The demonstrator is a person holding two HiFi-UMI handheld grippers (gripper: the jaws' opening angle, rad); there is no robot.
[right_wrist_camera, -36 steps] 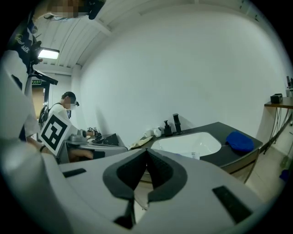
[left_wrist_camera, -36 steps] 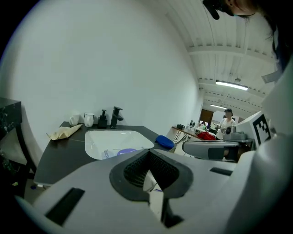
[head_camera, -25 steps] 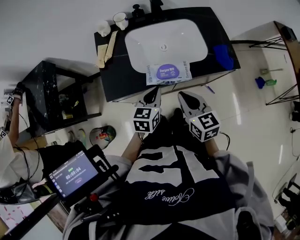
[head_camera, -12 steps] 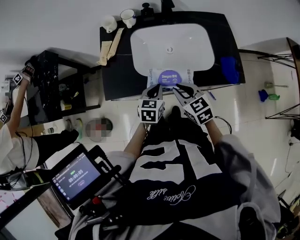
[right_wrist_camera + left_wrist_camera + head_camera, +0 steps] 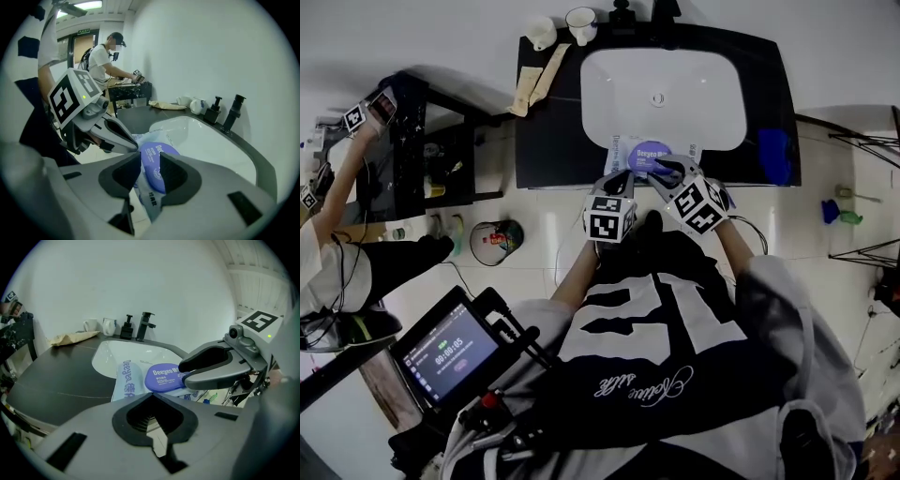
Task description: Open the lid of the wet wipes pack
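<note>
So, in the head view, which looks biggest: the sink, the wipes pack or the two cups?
1. the sink
2. the wipes pack
3. the left cup and right cup: smallest, and too alike to rank.

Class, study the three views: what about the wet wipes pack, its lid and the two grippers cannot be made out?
1. Near edge of the lid: covered by the right gripper in the head view. In its own view the opening jaws, with the lid between them, mask it.
2. Small print on the lid: too small in every view.
3. Near end of the wet wipes pack: hidden behind the left gripper in its view.
</note>
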